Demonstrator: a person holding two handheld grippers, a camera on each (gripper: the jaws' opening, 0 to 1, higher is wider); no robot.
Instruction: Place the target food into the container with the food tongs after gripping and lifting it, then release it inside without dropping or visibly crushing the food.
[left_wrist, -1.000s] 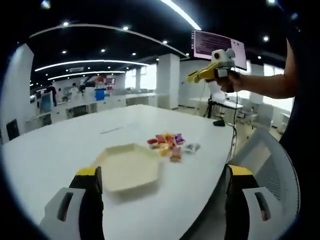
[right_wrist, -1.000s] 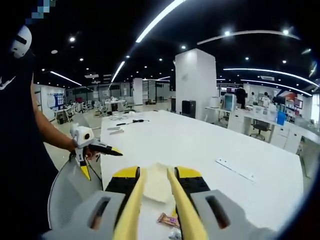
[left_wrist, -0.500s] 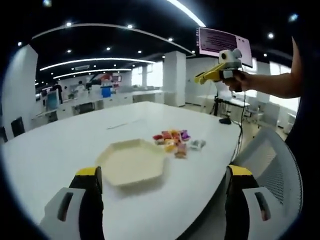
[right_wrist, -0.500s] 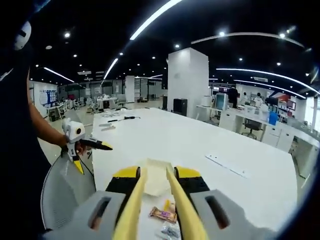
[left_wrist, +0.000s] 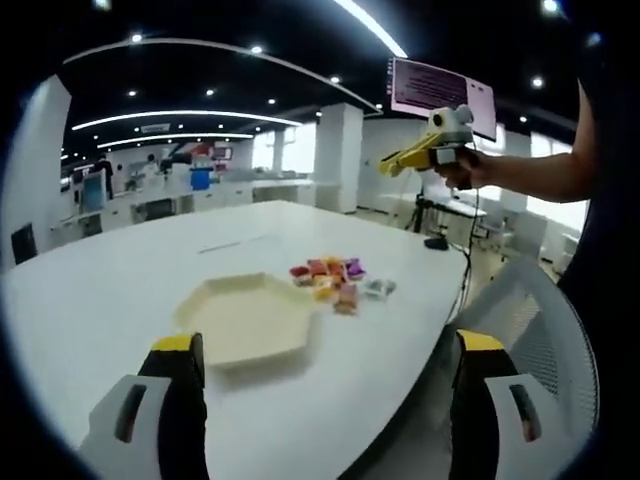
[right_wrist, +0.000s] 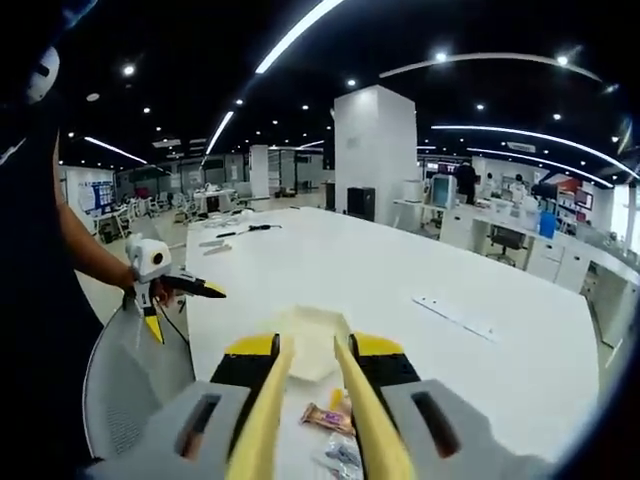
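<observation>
While the pile of wrapped snacks (left_wrist: 333, 281) lies on the white table (left_wrist: 120, 290) just right of the cream hexagonal tray (left_wrist: 245, 319), exactly as half a second ago, nothing among them has moved; only the cameras have shifted slightly. Its jaws set wide apart with nothing between them, the left gripper (left_wrist: 325, 385) hovers near the table's edge, as before. Held high above the far right corner, the right gripper (right_wrist: 310, 400) keeps the yellow food tongs (right_wrist: 305, 415) clasped between its jaws, their arms spread slightly and empty.
</observation>
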